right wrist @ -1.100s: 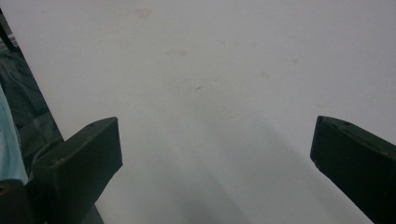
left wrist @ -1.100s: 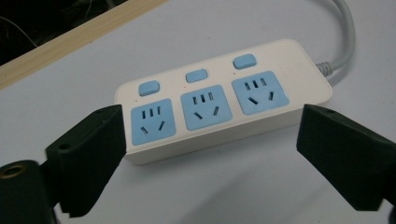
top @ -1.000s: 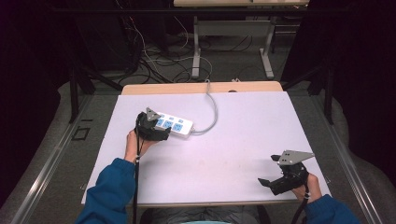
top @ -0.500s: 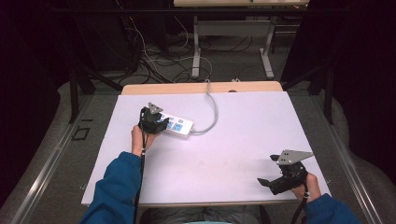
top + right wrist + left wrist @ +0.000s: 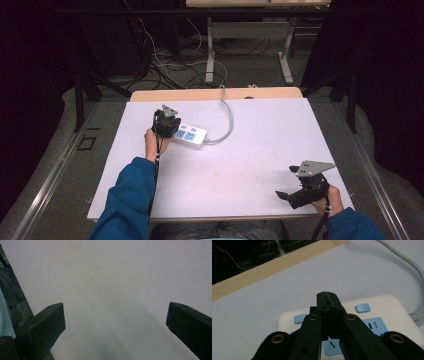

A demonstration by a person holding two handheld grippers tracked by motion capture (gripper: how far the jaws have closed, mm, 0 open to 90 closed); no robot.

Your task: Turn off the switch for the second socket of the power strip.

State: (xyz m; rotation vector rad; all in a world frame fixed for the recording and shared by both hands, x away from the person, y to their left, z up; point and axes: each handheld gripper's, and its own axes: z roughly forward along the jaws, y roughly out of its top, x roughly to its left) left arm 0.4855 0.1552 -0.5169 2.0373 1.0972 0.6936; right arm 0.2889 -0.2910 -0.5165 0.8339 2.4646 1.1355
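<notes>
Left gripper view: left gripper [image 5: 327, 293] fingers pressed together, nothing between, above the power strip [image 5: 384, 315], perhaps touching; right gripper [image 5: 113, 322] fingers wide.

I see a white tabletop [image 5: 250, 165] with a wooden far edge, a white power strip [image 5: 189, 135] and its grey cord [image 5: 229, 122] lying on it.

My left gripper [image 5: 327, 295] has just been closing; its jaws now meet with nothing between them. My right gripper [image 5: 286, 186] rests low, jaws spread wide.
</notes>
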